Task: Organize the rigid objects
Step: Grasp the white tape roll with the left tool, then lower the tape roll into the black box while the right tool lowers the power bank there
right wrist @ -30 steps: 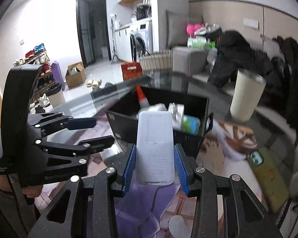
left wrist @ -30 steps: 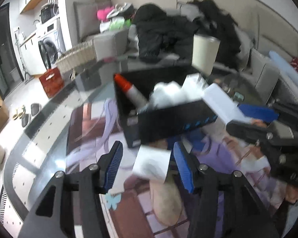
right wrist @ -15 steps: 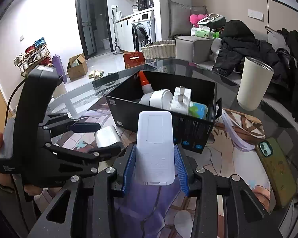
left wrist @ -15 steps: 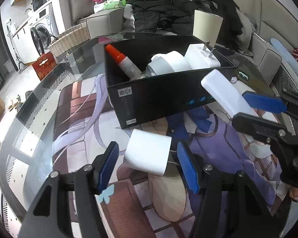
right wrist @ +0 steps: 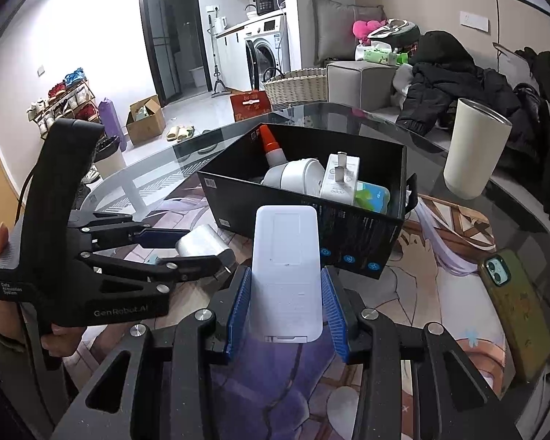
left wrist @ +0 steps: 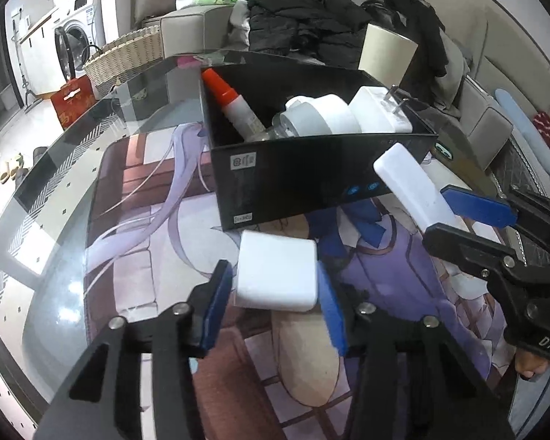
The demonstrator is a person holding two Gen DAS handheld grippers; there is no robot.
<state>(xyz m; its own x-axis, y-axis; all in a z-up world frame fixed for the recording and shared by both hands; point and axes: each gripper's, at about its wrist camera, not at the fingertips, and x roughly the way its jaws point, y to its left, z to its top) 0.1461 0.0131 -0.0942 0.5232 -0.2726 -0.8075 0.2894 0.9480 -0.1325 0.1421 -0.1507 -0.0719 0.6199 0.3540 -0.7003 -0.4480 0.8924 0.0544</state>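
Our left claw (left wrist: 275, 289) has just been closing around the white charger (left wrist: 277, 277); our right claw (right wrist: 285, 310) pinches a white remote (right wrist: 285, 271).

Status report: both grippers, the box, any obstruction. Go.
Left gripper just closing around white charger block on the mat. Right gripper shut on flat white device. Black box ahead, partly filled, nothing blocking.

White charger block (left wrist: 277, 275) lies on the mat before the black box (left wrist: 304, 179); flat white remote (right wrist: 286, 271) tilts upward.
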